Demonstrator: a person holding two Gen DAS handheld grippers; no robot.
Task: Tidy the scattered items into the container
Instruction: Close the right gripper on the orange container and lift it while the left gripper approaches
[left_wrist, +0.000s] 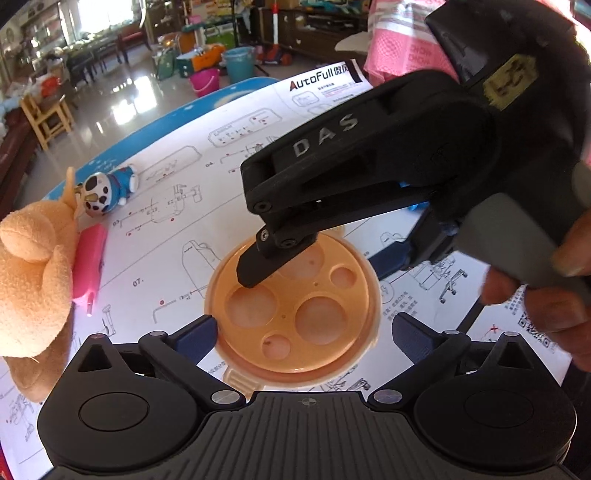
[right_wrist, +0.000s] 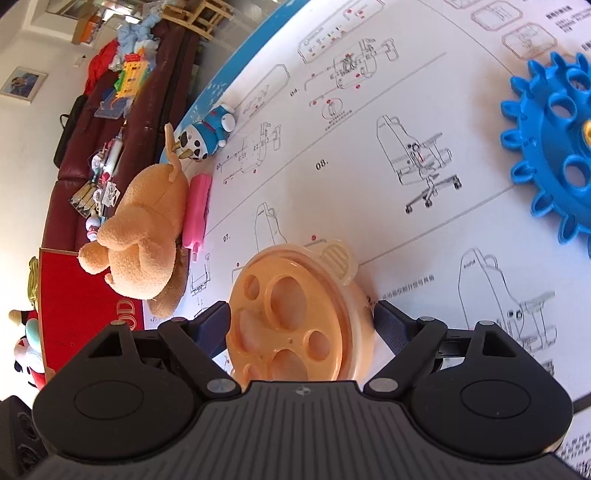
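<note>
A round peach plastic lid-like container (left_wrist: 295, 306) with several round holes lies on the paper-covered table. My left gripper (left_wrist: 304, 332) is open, its jaws on either side of the container. My right gripper (right_wrist: 301, 317) is also open, straddling the container (right_wrist: 291, 317); in the left wrist view its black body (left_wrist: 369, 155) reaches in from the right with one fingertip over the container. A tan plush bear (left_wrist: 33, 269) (right_wrist: 144, 236), a pink stick-like toy (left_wrist: 88, 258) (right_wrist: 197, 210) and a small blue-and-white figure (left_wrist: 109, 186) (right_wrist: 207, 136) lie to the left.
A blue toy gear (right_wrist: 554, 147) lies at the right of the table. A white instruction sheet (left_wrist: 177, 221) covers the blue table. Beyond the table edge are a dark red sofa (right_wrist: 147, 103) with clutter, buckets (left_wrist: 238, 64) and chairs on the floor.
</note>
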